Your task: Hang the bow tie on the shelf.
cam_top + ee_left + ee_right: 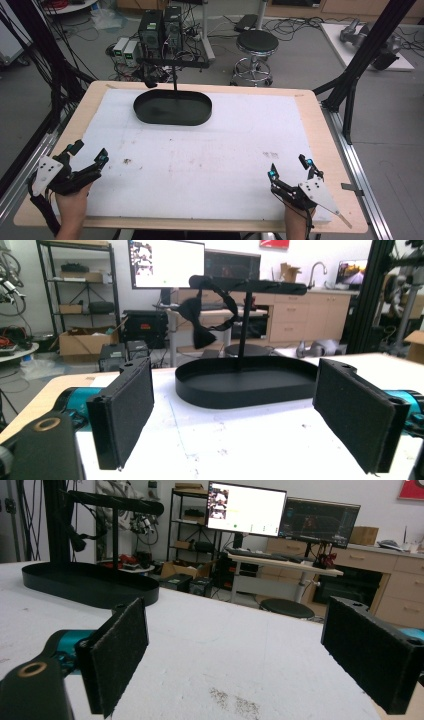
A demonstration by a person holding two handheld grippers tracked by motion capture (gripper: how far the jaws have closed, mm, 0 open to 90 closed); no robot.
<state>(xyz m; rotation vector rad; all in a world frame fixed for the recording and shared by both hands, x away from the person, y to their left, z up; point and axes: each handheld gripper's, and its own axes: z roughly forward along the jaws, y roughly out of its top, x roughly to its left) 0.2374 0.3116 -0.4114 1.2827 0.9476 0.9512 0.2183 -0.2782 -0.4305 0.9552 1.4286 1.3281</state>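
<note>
Held low at the table's near edge, 2 grippers rest over the white mat (200, 155): the left gripper (90, 152) by the near-left corner, the right gripper (289, 167) by the near-right corner, each with its jaws spread wide apart and nothing between them. Toward the far edge, left of centre, stands a black oval tray (172, 107) with a T-shaped stand (245, 295), from whose bar a black bow tie (197, 320) hangs.
</note>
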